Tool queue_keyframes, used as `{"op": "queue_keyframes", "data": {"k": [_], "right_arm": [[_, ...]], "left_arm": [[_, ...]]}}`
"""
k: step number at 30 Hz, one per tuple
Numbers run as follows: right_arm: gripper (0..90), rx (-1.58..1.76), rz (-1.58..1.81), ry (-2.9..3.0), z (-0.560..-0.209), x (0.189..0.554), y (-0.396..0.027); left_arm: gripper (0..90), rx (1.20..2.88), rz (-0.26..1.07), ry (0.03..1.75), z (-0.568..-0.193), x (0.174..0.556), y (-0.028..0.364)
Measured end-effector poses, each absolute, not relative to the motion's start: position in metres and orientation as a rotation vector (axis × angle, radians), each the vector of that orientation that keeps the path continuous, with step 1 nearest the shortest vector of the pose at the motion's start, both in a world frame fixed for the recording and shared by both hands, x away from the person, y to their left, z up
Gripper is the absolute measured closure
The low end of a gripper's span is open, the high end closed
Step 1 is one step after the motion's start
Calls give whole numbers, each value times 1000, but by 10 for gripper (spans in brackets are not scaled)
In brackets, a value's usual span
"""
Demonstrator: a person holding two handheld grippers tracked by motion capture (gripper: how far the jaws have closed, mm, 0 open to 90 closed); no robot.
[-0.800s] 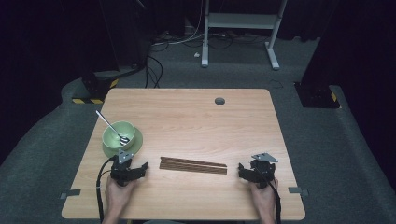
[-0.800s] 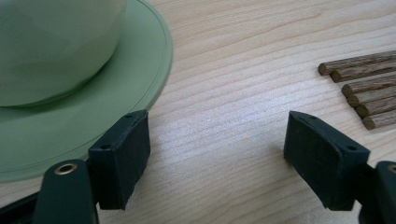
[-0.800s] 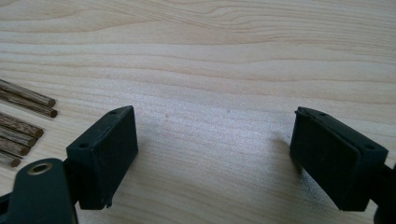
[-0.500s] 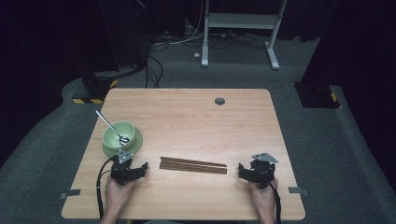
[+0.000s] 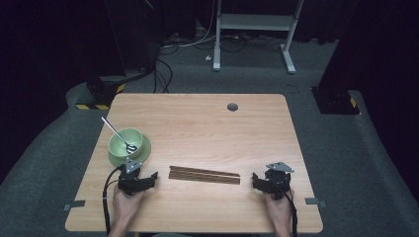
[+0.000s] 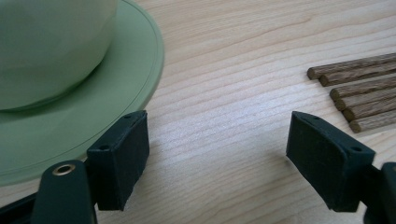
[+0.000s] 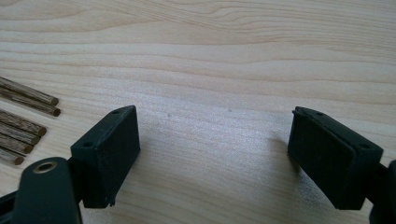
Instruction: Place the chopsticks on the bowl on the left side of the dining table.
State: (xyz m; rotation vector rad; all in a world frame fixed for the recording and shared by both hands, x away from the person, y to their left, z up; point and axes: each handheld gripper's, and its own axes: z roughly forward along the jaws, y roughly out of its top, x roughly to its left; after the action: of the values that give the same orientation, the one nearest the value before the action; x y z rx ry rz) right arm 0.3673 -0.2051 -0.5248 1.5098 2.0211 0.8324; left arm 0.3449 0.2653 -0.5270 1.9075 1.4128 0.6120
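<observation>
Low in the frame, the left tool (image 5: 154,176) and right tool (image 5: 256,178) rest on the bench (image 5: 197,123), both gaping and empty, flanking the bundled wooden sticks (image 5: 204,175) at lower centre. Reaching carelessly, the left could likely nudge the green bowl (image 5: 125,143) just above it, tipping its spoon (image 5: 117,133).

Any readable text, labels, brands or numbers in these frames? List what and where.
None readable.
Green bowl, its plate, spoon: no print or mark visible.
Wooden sticks, table: bare wood grain, no label.
Left gripper, right gripper: black jaws plain, no brand or number.
Yellow-black hazard stripes on the floor base left of the table: a pattern, not text.
</observation>
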Motion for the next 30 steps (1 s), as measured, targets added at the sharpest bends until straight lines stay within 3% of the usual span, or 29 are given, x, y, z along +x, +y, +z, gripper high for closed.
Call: {"op": "queue_keyframes", "data": {"k": [30], "right_arm": [[164, 1510, 833, 2021, -525, 367, -205]], "left_arm": [[206, 1892, 546, 1351, -516, 343, 259]]}}
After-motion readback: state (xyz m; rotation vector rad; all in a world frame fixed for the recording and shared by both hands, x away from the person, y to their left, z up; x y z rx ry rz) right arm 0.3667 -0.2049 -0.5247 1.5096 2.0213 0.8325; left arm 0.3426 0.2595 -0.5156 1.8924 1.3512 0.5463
